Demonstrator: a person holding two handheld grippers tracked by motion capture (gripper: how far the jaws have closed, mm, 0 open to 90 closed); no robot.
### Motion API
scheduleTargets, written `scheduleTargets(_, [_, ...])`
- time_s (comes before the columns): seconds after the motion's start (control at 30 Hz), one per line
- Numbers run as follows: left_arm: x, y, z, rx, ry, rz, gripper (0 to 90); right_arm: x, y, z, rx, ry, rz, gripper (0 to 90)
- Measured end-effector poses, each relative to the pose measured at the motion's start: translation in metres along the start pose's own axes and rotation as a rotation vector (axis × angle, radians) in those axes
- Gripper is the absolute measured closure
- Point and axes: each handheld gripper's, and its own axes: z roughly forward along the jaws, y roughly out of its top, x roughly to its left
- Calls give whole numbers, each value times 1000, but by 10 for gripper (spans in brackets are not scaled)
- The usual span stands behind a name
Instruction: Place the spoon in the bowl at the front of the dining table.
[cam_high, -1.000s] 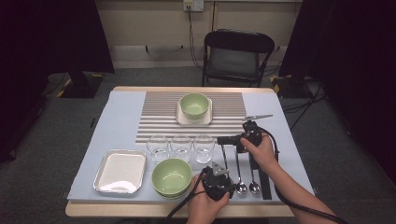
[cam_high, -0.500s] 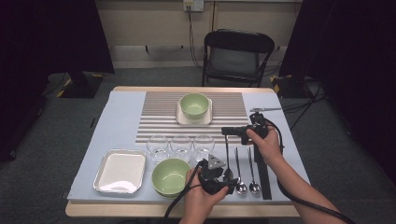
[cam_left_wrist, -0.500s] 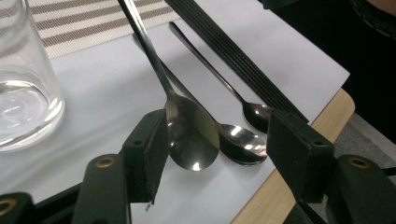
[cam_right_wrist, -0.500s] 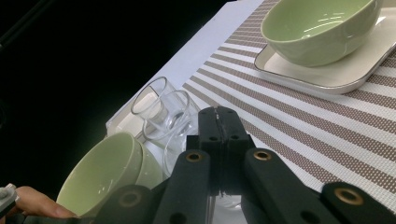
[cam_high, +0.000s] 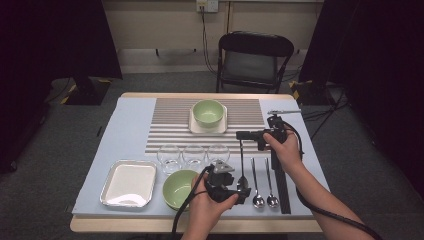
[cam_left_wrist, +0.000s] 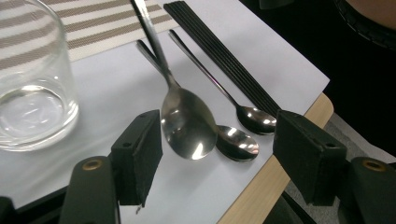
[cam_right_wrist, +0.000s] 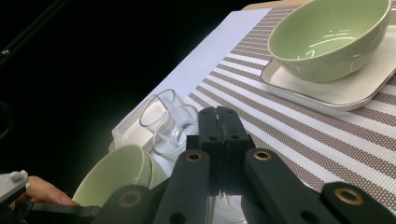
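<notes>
A: Starting at the left: left gripper (cam_high: 241, 192) gaping wide, having just been opening, with the bowl end of the big spoon (cam_left_wrist: 187, 123) hanging between the pads but not getting pinched. Moving right: right gripper (cam_high: 241, 135) clamping fully together on the handle tip, dangling the spoon low over the white mat, right next to the two small spoons (cam_left_wrist: 236, 142).

B: Yep. Looking like a hand-over from left to right, going by that. Best bet: keeping the right pinch firm, backing the left jaws straight off without clipping the bowl end, and steering clear of the glass (cam_left_wrist: 32, 88).

A: Struggling to spot the actual grip, though. Getting shut jaws in the right gripper view and barely a sliver of metal underneath.

B: Same. Also losing the handle's top past the edge of the left gripper view, and not managing to tell touching from hovering down at the bowl end.
</notes>
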Motion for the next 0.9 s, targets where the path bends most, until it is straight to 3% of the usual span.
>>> scheduleTargets(0.9, [23, 22, -36, -21, 79, -1, 326, 6, 23, -5, -39, -2, 4, 900])
